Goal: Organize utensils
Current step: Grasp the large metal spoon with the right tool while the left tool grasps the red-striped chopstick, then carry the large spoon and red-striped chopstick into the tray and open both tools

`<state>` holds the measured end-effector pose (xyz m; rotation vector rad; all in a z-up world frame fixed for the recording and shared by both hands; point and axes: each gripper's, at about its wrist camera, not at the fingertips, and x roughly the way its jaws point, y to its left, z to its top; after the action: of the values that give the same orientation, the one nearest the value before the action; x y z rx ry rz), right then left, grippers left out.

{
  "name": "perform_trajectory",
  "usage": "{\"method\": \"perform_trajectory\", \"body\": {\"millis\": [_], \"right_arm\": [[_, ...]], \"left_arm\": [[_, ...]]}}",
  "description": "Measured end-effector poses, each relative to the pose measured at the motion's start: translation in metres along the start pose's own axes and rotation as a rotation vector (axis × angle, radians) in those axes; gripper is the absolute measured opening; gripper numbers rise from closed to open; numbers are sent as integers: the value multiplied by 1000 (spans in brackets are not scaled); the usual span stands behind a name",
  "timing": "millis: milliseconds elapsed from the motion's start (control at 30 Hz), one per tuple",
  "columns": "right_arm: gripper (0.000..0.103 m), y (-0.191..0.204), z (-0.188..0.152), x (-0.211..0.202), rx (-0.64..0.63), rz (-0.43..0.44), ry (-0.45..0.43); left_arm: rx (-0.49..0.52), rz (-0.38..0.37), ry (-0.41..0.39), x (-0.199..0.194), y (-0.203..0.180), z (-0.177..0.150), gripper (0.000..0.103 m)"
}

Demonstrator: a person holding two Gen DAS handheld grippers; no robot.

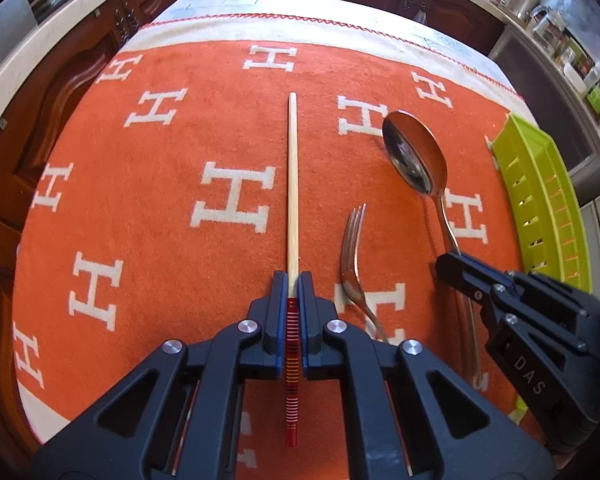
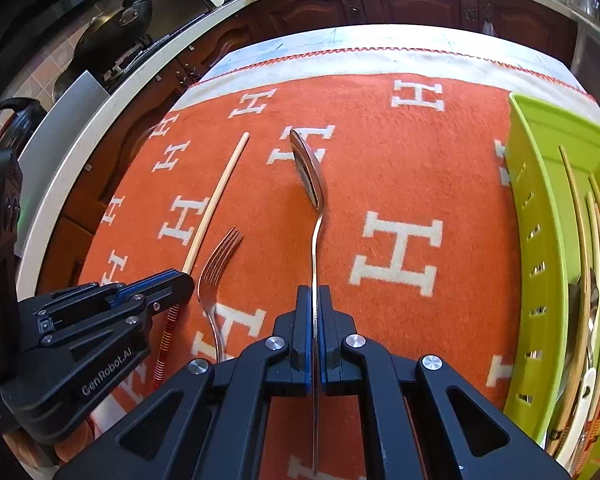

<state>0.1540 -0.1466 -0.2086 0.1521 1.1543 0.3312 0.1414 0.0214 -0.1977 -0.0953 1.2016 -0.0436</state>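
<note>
Wooden chopstick point(image 1: 291, 184) clamped between left fingers point(image 1: 278, 300) — spoon point(image 2: 310, 176) between right fingers point(image 2: 327, 300).

Dark wooden cabinets point(image 2: 416, 4) with carved doors beyond table's far edge. Pale curved countertop point(image 2: 100, 112) along left. Black pan point(image 2: 116, 28) on stove, far left. Bright daylight.

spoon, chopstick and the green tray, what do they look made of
Spoon: polished metal, probably steel; its bowl mirrors the room. Chopstick: pale wood or bamboo, matte, with a glossy red striped handle end. Green tray: moulded plastic, judging by its uniform colour and slotted wall.
</note>
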Motion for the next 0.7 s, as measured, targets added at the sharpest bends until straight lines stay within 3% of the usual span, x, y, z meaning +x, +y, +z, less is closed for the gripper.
{"method": "perform_trajectory", "body": {"millis": [367,700], "right_arm": [[2,-26,-8,-48,116,74,-70],[2,-47,-17,-132,173,68,-227]], "left_arm": [[9,-112,-71,-56,-26,3,3],[103,-260,-96,-98,-103,19,3]]}}
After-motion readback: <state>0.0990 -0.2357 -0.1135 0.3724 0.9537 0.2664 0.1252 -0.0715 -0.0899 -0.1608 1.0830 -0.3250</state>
